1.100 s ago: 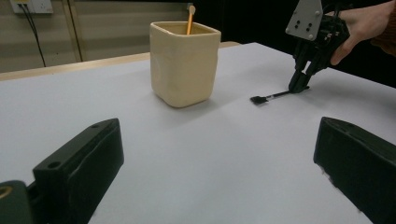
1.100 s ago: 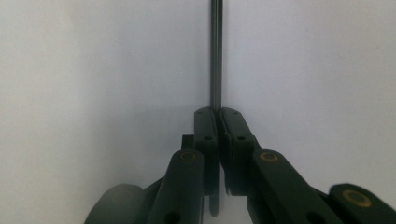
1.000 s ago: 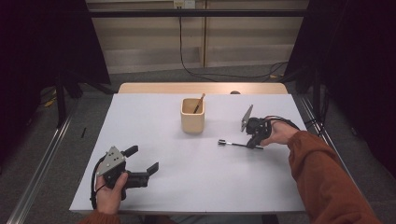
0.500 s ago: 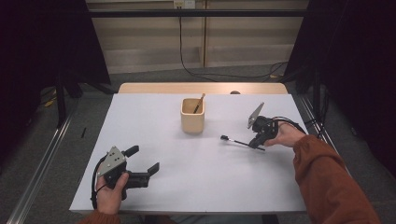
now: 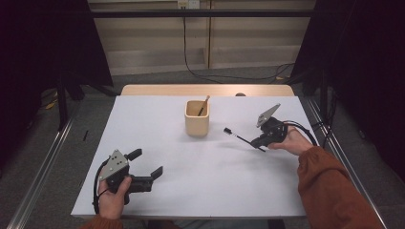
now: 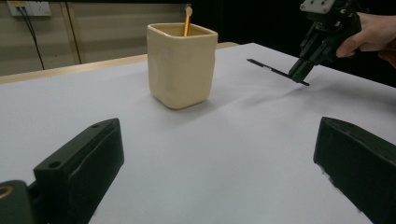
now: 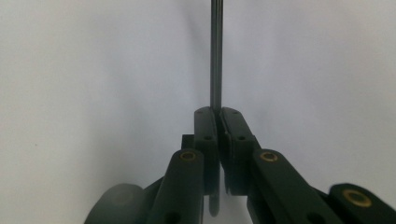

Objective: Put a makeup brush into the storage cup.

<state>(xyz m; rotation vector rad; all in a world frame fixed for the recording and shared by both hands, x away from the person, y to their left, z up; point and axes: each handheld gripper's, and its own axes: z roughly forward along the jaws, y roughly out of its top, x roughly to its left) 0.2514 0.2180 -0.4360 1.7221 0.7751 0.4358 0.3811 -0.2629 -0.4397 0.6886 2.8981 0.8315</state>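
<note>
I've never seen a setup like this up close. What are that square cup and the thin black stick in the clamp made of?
The cup looks like glazed ceramic: cream, thick-walled, softly rounded, with a faint sheen. The black stick, clamped in the right gripper, is thin, rigid and matte, probably plastic or coated metal; the pictures can't settle which.

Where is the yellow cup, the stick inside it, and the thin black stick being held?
Yellow cup (image 6: 181, 65), left gripper view, on its front wall.
Wooden stick (image 5: 204, 105), high view, on the shaft above the cup's rim.
Thin black stick (image 5: 240, 138), high view, on the shaft ahead of the right hand-held gripper (image 5: 260, 143).
</note>
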